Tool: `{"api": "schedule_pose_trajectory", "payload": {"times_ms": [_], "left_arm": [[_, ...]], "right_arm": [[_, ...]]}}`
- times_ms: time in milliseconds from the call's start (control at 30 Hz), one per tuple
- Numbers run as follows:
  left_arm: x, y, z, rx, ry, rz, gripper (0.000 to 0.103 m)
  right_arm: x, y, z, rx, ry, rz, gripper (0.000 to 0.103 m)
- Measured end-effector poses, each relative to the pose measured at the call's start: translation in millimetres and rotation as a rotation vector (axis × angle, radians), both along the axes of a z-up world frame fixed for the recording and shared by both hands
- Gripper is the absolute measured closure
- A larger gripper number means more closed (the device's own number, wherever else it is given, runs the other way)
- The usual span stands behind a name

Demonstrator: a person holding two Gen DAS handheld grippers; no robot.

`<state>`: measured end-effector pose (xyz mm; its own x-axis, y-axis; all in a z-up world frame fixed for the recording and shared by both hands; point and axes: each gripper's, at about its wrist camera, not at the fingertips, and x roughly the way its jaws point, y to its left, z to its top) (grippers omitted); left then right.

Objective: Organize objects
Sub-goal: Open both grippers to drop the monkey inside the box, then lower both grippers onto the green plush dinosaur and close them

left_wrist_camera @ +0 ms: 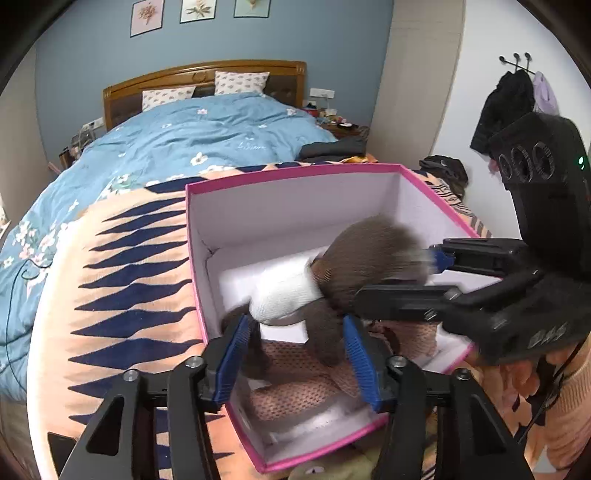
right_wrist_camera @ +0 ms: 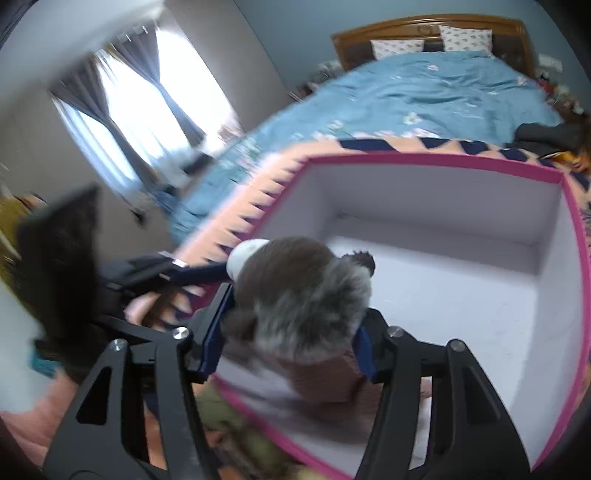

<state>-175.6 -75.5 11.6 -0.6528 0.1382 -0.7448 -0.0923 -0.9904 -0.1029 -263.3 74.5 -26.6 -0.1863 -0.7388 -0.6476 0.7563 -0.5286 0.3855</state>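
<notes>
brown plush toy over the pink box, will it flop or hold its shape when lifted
The brown furry plush toy with a white knitted top probably flops: its limbs dangle between the left gripper pads. It looks light for its size. The fur may slip, though it should survive dropping into the pink-rimmed white cardboard box.

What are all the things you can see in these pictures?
plush toy: one, brown and grey fur with a white top, over the box, between both pairs of jaws
box: one, pink outside, white inside, open, on the blanket
knitted cloth: one, pinkish, in the box under the toy
blanket: one, peach with dark blue spikes, under the box
duvet: one, blue with flowers, on the bed
pillows: two, white patterned, at the headboard
pictures: three, on the blue wall
curtains: grey, at the window
left gripper: black, blue pads
right gripper: black, blue pads
</notes>
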Motion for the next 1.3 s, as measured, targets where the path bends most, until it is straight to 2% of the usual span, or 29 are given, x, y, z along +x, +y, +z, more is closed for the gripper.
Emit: {"api": "schedule_pose_trajectory", "payload": {"times_ms": [100, 233, 300, 367, 500, 633, 833, 933, 1033, 1300], "left_arm": [[-1.7, -2.4, -4.0, 0.011, 0.0, 0.004, 0.054], [5.9, -7.1, -0.8, 0.033, 0.039, 0.016, 0.051], [11.2, -9.1, 1.1, 0.051, 0.051, 0.021, 0.049], [19.1, -10.2, 3.9, 0.069, 0.075, 0.014, 0.041], [43.5, -9.7, 12.1, 0.103, 0.135, -0.005, 0.033], [68.2, -4.3, 19.7, 0.11, 0.189, -0.028, 0.02], [100.2, 4.1, 24.6, 0.086, 0.24, -0.046, 0.018], [110.7, 5.8, 18.6, 0.082, 0.239, -0.042, 0.018], [115.7, 4.7, 4.2, 0.086, 0.204, -0.037, 0.018], [118.9, 6.1, -31.2, 0.104, 0.119, -0.022, 0.018]], "right_arm": [[-5.6, -7.3, -12.5, 0.111, 0.013, -0.064, 0.035], [-11.2, 1.8, -18.5, 0.129, 0.016, -0.127, 0.035], [-8.7, 9.1, -16.2, 0.104, 0.012, -0.126, 0.035], [-0.9, 15.0, -11.7, 0.094, 0.029, -0.12, 0.035], [19.8, 26.2, 1.4, 0.06, 0.064, -0.096, 0.035], [44.8, 42.5, 10.8, 0.01, 0.09, -0.076, 0.033], [79.6, 68.1, 17.1, -0.068, 0.104, -0.058, 0.032], [99.8, 77.7, 15.9, -0.097, 0.116, -0.036, 0.031], [116.4, 82.9, 9.7, -0.112, 0.124, -0.015, 0.03], [146.0, 68.0, -27.9, -0.046, 0.093, 0.031, 0.03]]}}
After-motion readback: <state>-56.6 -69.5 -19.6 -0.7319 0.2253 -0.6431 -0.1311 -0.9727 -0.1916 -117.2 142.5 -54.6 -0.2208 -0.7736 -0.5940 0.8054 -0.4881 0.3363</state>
